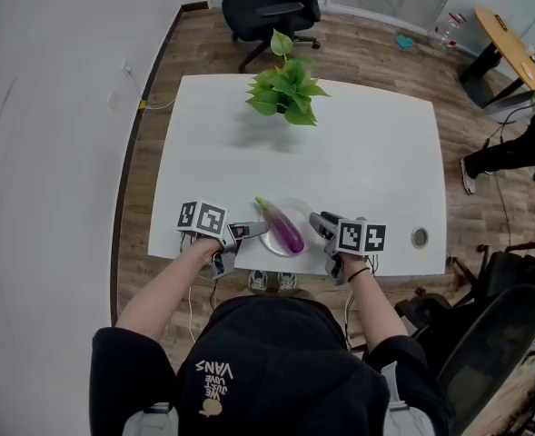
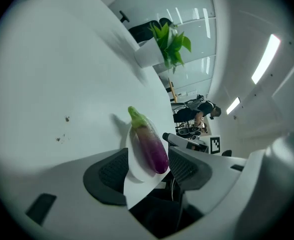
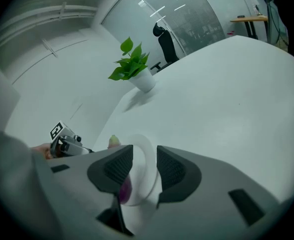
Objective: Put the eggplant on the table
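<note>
A purple eggplant (image 1: 283,226) with a green stem lies on a small white plate (image 1: 302,209) near the front edge of the white table (image 1: 367,153). My left gripper (image 1: 253,231) is at the plate's left edge, and my right gripper (image 1: 319,222) at its right edge. In the left gripper view the plate (image 2: 134,170) and the eggplant (image 2: 149,146) sit between the spread jaws of the left gripper (image 2: 146,171), and the pads are clear of them. In the right gripper view the plate's rim (image 3: 147,156) stands in the gap of the right gripper (image 3: 139,169), with the eggplant (image 3: 125,186) mostly hidden behind one pad. Both grippers are open.
A potted green plant (image 1: 285,89) stands at the far side of the table. A round cable grommet (image 1: 419,237) sits at the table's front right. A black office chair (image 1: 267,7) is beyond the table, and another chair (image 1: 503,334) is at my right.
</note>
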